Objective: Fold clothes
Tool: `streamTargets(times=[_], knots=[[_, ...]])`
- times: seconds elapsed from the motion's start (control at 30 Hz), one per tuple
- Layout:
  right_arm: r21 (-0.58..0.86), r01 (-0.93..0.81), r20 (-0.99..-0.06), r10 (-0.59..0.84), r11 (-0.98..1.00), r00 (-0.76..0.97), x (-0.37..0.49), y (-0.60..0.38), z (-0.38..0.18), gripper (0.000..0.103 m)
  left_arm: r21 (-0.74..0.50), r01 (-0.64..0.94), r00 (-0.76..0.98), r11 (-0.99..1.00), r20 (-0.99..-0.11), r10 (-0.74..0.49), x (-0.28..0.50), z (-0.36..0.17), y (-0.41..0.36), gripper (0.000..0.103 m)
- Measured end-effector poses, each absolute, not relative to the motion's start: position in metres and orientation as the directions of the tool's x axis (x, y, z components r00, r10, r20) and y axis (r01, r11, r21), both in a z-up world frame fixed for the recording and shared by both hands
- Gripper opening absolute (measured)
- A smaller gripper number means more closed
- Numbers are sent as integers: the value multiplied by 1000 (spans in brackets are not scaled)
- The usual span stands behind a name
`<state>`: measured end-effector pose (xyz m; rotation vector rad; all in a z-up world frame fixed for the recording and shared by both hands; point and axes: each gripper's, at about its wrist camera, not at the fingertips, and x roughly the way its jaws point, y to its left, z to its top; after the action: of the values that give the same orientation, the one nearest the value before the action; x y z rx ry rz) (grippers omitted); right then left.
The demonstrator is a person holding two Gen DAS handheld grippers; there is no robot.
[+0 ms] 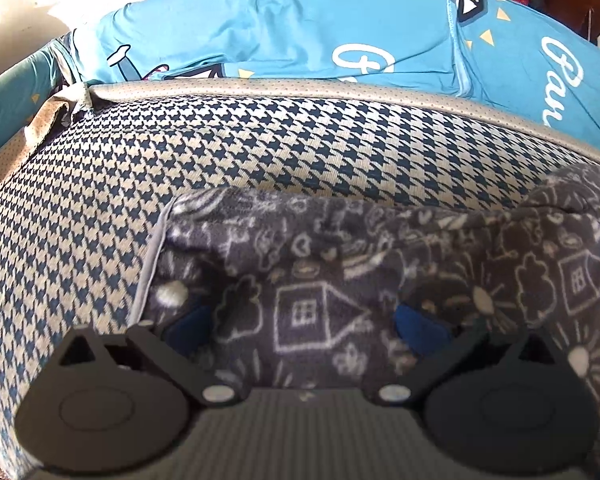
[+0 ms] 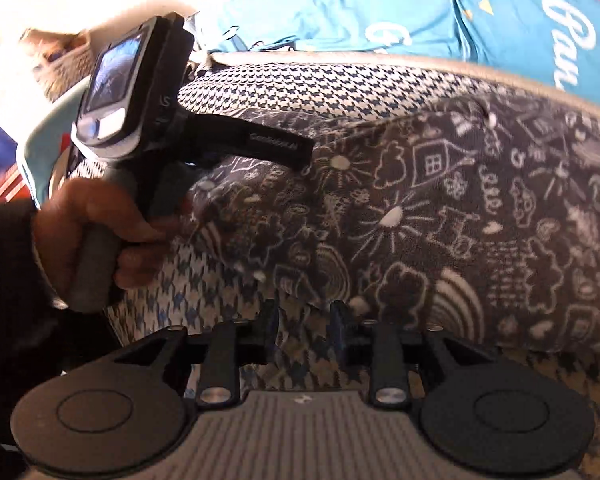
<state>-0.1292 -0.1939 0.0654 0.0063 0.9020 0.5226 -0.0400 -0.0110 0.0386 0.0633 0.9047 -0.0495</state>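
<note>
The left gripper (image 1: 300,320) has its blue pads spread wide and pressed into a bunched fold of the dark grey doodle-print garment (image 1: 380,264), which fills the gap between them, so it grasps this cloth. The right gripper (image 2: 305,322) holds its fingers a small way apart, released; between them only the houndstooth cover (image 2: 300,360) shows, and the edge of the garment (image 2: 440,216) lies just beyond the tips, towards 12 o'clock. The garment rests on this blue-and-cream houndstooth surface (image 1: 100,208), and at 12 o'clock behind it lies a turquoise cloth (image 1: 284,36) with white stars and lettering. Bright sunlight washes out the room at 11 o'clock. Only the right wrist view shows the person: at 9 o'clock a hand (image 2: 100,224) in a dark sleeve (image 2: 8,280) grips the grey handle of the left gripper, whose camera body tilts down towards the garment, and a woven basket (image 2: 64,60) stands behind it.
</note>
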Motion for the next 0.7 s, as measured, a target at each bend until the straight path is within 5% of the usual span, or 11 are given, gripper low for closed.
streamTargets(times=[0.33, 0.7], knots=[[181, -216, -659, 281, 959, 697, -122, -259, 88, 33, -6, 56, 622, 998, -782, -40, -84, 59, 26, 103], [107, -501, -650, 442, 859, 618, -125, -151, 76, 38, -95, -66, 562, 993, -826, -42, -78, 44, 96, 103]])
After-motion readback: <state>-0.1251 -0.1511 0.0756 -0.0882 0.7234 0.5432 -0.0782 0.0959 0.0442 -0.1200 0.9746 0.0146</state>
